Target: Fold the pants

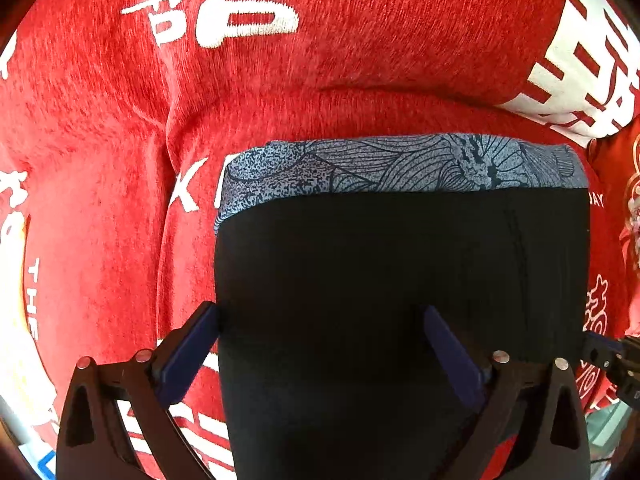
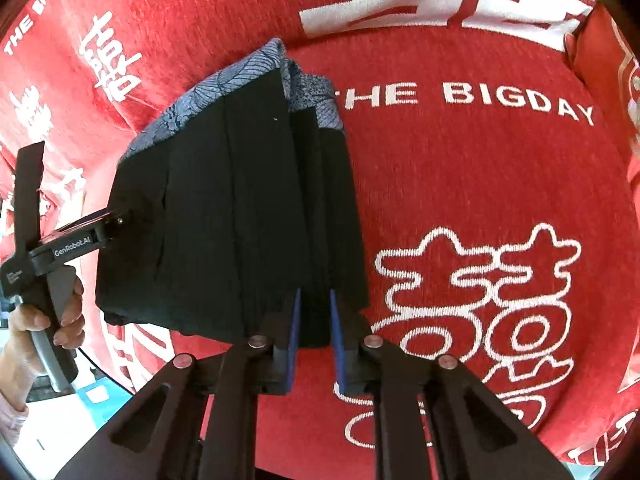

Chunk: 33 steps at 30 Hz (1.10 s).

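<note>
The black pants with a blue-grey patterned waistband lie folded into a thick stack on red cloth. My left gripper is open, its blue fingers spread over the near left part of the stack. In the right wrist view the pants show as a layered stack. My right gripper is shut on the near right edge of the stack. The left gripper shows there at the stack's left side, held by a hand.
Red plush cloth with white characters and "THE BIGDAY" lettering covers the surface. A fold in the cloth runs beyond the waistband. A red cushion sits at the far right. The right gripper's tip shows at the stack's right.
</note>
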Each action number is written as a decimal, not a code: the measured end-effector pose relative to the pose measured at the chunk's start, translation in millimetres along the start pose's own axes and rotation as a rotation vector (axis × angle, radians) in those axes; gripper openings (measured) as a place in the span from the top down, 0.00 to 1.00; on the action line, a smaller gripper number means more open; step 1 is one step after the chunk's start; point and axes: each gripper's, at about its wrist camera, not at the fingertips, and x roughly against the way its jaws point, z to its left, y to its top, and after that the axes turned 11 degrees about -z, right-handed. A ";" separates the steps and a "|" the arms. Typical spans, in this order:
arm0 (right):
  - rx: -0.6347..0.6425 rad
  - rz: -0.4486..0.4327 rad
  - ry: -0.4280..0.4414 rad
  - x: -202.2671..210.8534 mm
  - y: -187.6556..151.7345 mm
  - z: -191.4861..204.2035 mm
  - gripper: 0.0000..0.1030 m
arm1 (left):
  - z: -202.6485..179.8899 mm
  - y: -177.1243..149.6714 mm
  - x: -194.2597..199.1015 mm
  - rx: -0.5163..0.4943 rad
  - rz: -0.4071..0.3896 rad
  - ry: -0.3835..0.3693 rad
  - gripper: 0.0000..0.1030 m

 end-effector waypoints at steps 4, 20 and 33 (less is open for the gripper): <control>-0.002 0.002 0.001 3.6 1.6 2.6 0.83 | 3.0 -1.1 4.7 0.013 0.006 0.002 0.01; -0.141 -0.005 0.014 13.3 -1.4 -20.2 0.32 | 56.4 -6.6 29.9 0.125 0.030 -0.032 0.02; -0.150 -0.005 0.070 7.4 15.2 -26.9 0.29 | 53.4 -18.1 19.7 0.127 0.088 -0.122 0.02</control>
